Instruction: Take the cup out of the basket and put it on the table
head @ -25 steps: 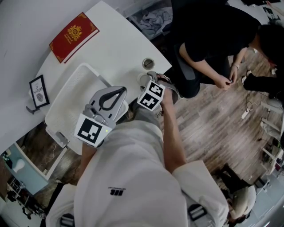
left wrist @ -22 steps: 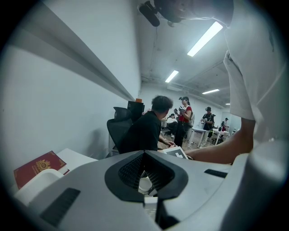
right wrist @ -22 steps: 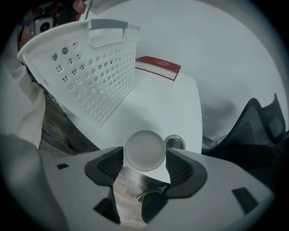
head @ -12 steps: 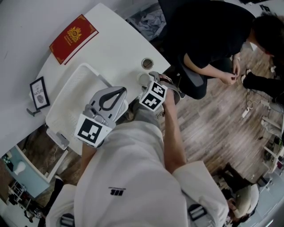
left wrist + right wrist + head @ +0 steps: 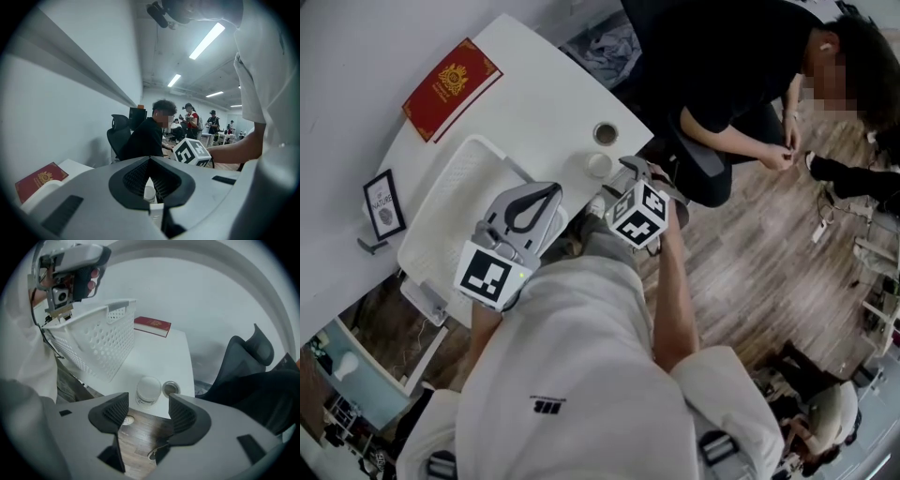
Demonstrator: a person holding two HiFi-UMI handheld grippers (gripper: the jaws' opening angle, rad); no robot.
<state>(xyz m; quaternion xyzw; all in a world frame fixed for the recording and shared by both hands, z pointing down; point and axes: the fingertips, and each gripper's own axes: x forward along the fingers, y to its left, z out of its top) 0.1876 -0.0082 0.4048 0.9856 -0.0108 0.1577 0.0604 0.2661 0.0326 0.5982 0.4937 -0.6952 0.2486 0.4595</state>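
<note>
Two grippers are being held at the counter point(image 5: 546, 105) edge. The right gripper point(image 5: 146, 407), jaws spread and empty, is being aimed at the cup point(image 5: 148, 390), which is standing beside the basket point(image 5: 93, 341). The left gripper's point(image 5: 150, 160) jaws are being pressed together.

The right tongs point(image 5: 636, 171) now sit farther toward the lower right of the head view than a second ago, drawn back off the edge of the worktop point(image 5: 544, 103). Their jaws stand apart and clear of the cup point(image 5: 599, 165). The cup was half covered by them before and now stands free in full sight near that edge. Their marker cube point(image 5: 639, 214) has shifted right and slightly down. The person in black point(image 5: 722, 66) now shows higher and farther left in the frame.
</note>
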